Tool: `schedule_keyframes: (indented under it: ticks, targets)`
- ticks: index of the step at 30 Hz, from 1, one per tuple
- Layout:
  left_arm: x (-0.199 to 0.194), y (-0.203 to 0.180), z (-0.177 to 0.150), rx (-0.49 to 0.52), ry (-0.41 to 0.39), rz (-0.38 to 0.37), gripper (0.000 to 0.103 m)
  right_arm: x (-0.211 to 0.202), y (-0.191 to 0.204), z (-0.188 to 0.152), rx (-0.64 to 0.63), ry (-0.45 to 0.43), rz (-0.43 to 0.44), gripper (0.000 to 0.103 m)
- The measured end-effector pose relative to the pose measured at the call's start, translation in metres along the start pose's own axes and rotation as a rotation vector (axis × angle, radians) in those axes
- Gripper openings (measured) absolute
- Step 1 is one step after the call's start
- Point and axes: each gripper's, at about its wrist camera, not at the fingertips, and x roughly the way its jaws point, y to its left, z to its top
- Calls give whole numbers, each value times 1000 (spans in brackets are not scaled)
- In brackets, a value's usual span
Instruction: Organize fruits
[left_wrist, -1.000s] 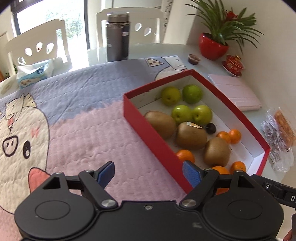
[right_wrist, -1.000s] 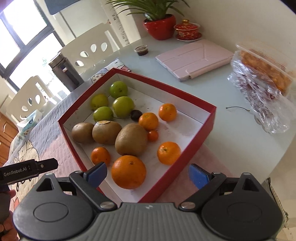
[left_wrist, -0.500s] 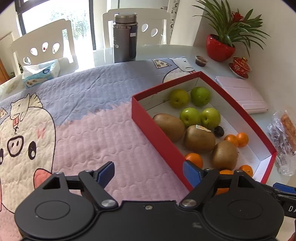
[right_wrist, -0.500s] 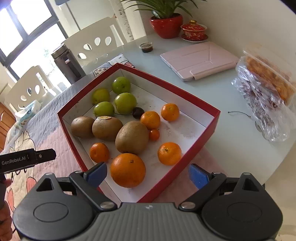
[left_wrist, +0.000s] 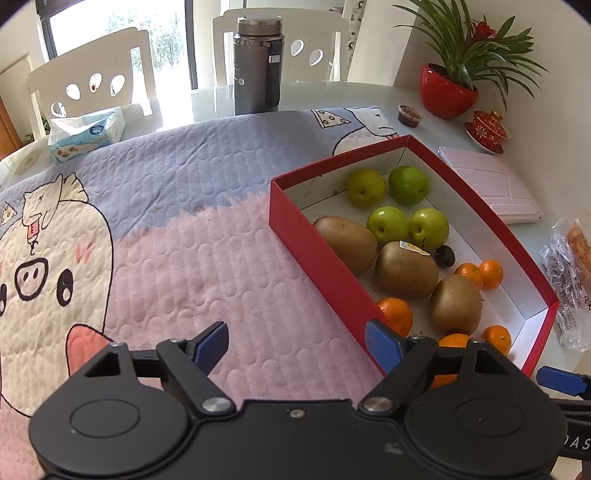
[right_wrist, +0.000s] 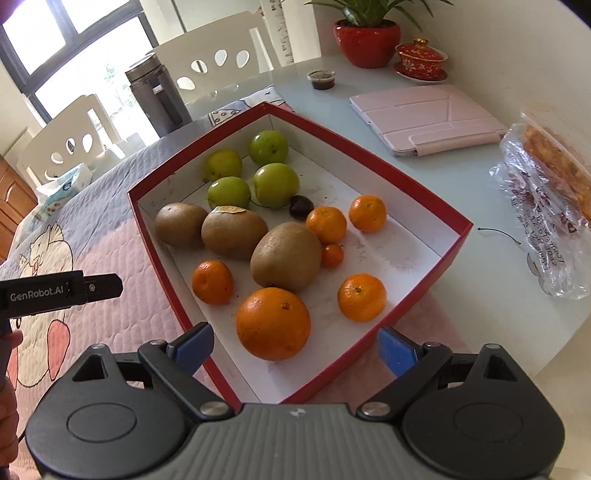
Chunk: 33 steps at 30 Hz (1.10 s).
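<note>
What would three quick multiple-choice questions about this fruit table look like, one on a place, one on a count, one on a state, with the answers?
1. Where does the small dark cherry lie in the red cardboard box?
A. Among the green fruits and small oranges
B. Outside on the quilt
C. On the big orange

2. How many brown kiwis are in the box?
A. Two
B. Three
C. Five

3. How is the right gripper?
A. Shut on an orange
B. Open, holding nothing
C. Shut, holding nothing

Answers: 1 A, it sits on the box floor between them. 2 B, three brown ovals show in a row. 3 B, its blue pads stand wide apart above the large round orange.
</note>
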Motion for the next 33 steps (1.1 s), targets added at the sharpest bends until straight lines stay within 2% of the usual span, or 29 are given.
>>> schedule_keyframes:
  ticks: [9, 16, 23, 29, 33]
  targets:
    - [6, 0, -5, -7, 22, 8, 97, 8, -3, 0, 7, 11, -5, 96]
    - [2, -3, 0, 9, -3, 28, 98, 6, -4, 3, 1, -6, -9, 96]
    - [5, -14, 0, 76, -10, 75, 100, 4, -9, 1, 16, -13, -9, 96]
    - [12, -21, -2, 158, 10, 166, 102, 4, -9, 0, 23, -17, -11, 96]
    - [12, -18, -3, 148, 7, 155, 102, 6, -6, 2, 8, -13, -12, 96]
